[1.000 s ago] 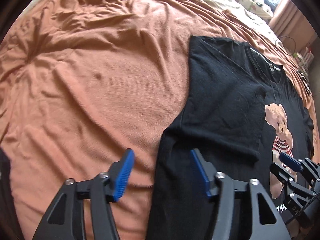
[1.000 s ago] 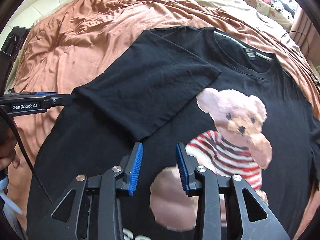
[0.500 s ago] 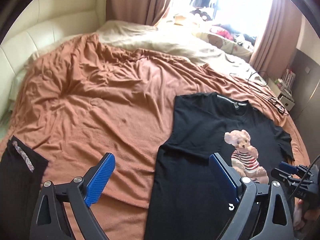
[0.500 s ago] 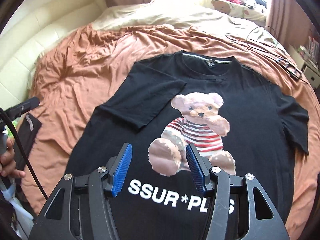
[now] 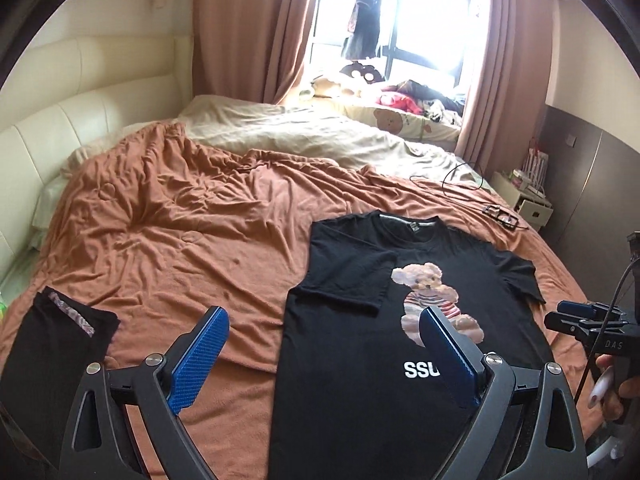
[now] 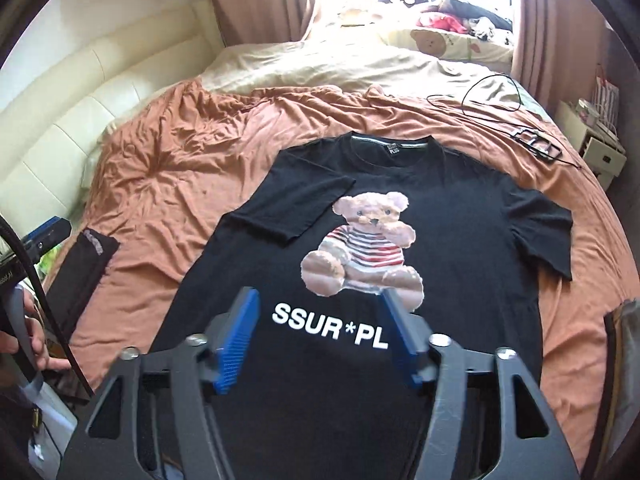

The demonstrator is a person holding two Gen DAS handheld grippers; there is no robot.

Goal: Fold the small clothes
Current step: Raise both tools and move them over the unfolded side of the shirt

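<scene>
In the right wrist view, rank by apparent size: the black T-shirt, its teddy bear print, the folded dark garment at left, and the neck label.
1. black T-shirt
2. teddy bear print and folded dark garment: similar in apparent size, so left unranked
3. neck label

Orange blanket (image 5: pixel 192 240), curtains (image 5: pixel 248 32), cable (image 6: pixel 492 96).

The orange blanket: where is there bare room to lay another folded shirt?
The orange blanket lies bare between the black T-shirt and the folded dark garment. It is crowded on the right, near the cable.
</scene>
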